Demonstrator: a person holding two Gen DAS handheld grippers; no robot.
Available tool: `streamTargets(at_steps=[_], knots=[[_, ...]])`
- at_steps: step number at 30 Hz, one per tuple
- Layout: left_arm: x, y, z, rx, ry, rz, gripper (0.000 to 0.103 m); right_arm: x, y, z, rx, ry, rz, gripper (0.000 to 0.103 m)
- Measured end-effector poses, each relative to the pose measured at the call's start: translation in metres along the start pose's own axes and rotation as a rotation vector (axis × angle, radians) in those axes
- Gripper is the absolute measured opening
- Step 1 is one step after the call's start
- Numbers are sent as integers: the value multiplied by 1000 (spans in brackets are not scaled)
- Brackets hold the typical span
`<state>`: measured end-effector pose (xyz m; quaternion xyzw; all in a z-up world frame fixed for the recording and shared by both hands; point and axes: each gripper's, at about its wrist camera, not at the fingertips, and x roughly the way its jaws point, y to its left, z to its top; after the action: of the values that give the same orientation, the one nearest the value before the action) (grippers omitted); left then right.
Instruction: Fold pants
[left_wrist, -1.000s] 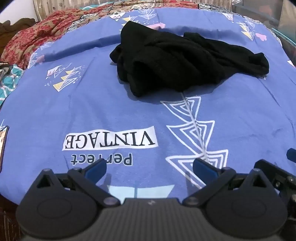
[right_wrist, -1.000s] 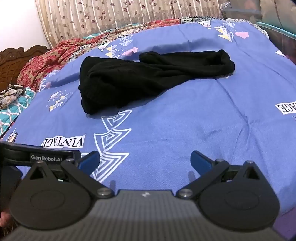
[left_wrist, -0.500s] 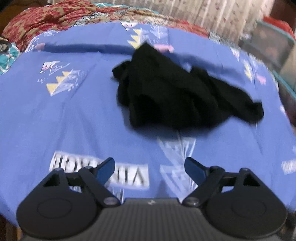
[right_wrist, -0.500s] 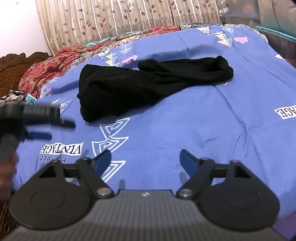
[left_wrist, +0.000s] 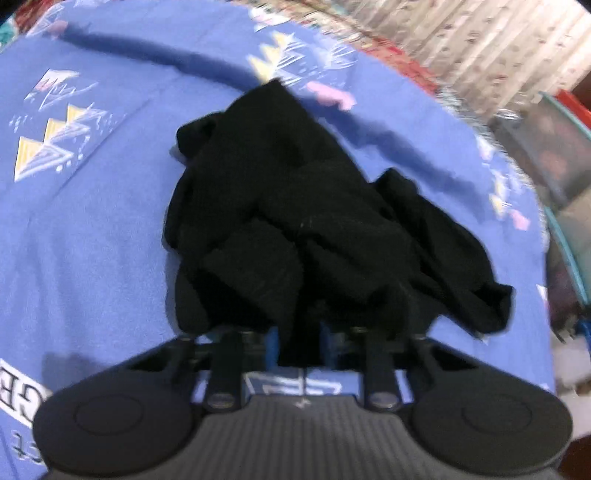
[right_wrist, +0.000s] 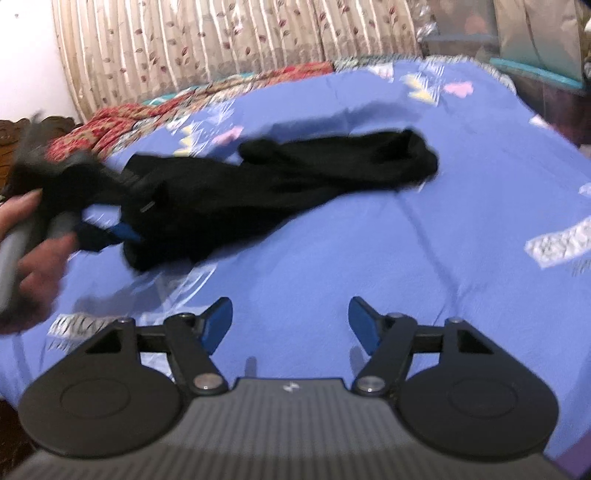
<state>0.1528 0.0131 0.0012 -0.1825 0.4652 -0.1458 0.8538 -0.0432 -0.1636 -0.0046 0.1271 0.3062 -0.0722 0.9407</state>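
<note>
Clearly the crumpled black knit pants (left_wrist: 295, 206) lie heaped on the blue printed bedsheet (left_wrist: 92, 229), their near edge between the jaws of the left gripper (left_wrist: 298, 343), which have just been closing and now pinch the cloth. Soft, light and limp, they should be taken at the waistband. Ahead of the right gripper (right_wrist: 291, 325), its jaws apart and empty, lies bare sheet

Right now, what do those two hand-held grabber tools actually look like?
Both look alike. The right gripper has blue finger pads on black jointed linkages, two round black discs and a ribbed grey body with a small white logo. The left gripper looks the same; the right view shows its grey handle.
</note>
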Motion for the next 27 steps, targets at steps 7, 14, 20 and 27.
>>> streamTargets(at_steps=[7,14,20,27], knots=[[-114,63,-61,106,-100,-74,16,25,-14,63,22,-76,1,71],[-161,139,-106,-8,-70,49,25,62,4,78,21,-54,32,71],[-180,140,-91,-6,-186,63,76,83,13,90,-37,-14,4,72],[-152,145,-63,-69,-193,37,84,138,29,113,-219,83,-40,78]])
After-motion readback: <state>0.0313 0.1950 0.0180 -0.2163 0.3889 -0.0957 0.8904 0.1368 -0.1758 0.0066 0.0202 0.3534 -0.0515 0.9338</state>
